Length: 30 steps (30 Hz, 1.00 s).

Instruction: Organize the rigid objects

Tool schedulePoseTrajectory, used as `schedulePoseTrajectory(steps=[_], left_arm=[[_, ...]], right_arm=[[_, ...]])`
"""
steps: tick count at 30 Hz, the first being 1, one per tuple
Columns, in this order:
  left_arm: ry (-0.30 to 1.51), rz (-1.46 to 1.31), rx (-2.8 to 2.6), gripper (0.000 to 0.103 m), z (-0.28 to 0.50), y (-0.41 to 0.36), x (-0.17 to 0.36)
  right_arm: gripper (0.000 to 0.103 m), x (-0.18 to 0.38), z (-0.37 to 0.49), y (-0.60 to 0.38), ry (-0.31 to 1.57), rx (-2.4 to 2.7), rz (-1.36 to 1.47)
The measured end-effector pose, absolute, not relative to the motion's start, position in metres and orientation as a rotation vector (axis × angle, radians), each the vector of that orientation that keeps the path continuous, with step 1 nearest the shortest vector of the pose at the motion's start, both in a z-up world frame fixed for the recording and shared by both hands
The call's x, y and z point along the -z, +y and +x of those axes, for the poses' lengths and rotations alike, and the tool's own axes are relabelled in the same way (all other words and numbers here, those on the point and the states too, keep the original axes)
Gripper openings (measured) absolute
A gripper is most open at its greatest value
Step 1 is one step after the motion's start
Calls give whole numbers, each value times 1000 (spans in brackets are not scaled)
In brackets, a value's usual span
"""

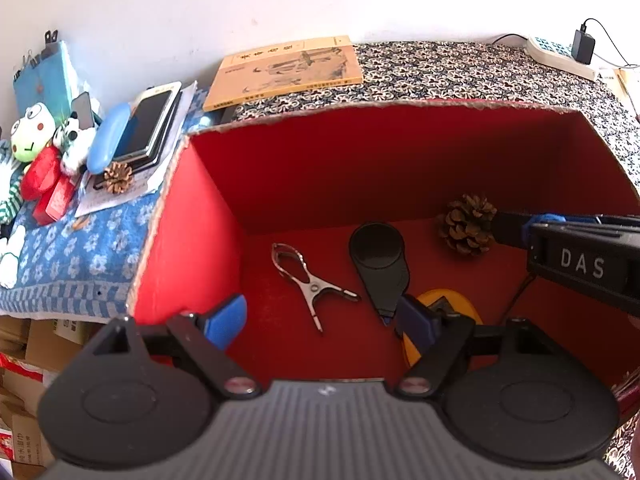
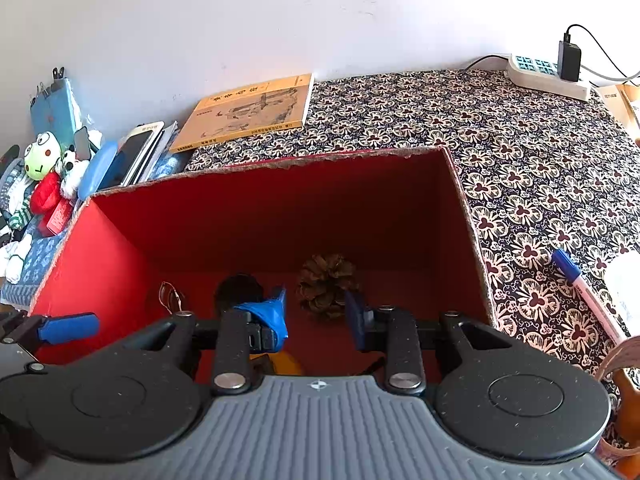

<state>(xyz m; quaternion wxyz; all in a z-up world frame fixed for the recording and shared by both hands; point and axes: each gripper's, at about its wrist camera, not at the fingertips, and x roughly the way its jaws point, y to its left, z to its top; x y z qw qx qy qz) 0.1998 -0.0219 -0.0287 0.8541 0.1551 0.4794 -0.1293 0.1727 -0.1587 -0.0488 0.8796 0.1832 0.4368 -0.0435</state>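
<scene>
- The left gripper [image 1: 320, 320] hung over the red box [image 1: 400, 160], its two blue-padded fingers spread wide around nothing.
- The right gripper [image 2: 316, 312] reached inside that box, jaws apart, the scaly brown pine cone [image 2: 326, 286] just beyond its tips; contact unclear.
- The box floor held one pine cone, one shiny metal clamp [image 1: 310, 280], one black cylinder [image 1: 380, 264] and one yellow rounded thing [image 1: 444, 312].
- A second pine cone [image 1: 117, 177] lay left of the box on paper.
- One flat yellow book [image 1: 284, 70] lay behind the box.

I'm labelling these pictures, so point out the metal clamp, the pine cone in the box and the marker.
metal clamp [image 1: 310, 282]: left wrist view, at its pivot.
pine cone [image 1: 466, 224]: left wrist view, its middle.
marker [image 2: 582, 284]: right wrist view, on its barrel.
</scene>
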Motion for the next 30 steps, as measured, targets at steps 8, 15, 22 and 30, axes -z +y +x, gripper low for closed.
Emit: schedulePoseTrajectory(steps=[8, 15, 22, 30], left_arm=[[1028, 297, 281, 79, 201, -19, 22], [1013, 305, 285, 79, 194, -16, 3], [1013, 314, 275, 79, 187, -7, -18], [994, 319, 265, 79, 171, 1, -38]], right_arm=[[16, 46, 167, -154, 917, 134, 385], [18, 25, 147, -159, 872, 161, 444], [19, 4, 130, -156, 836, 166, 460], [19, -19, 118, -142, 813, 98, 415]])
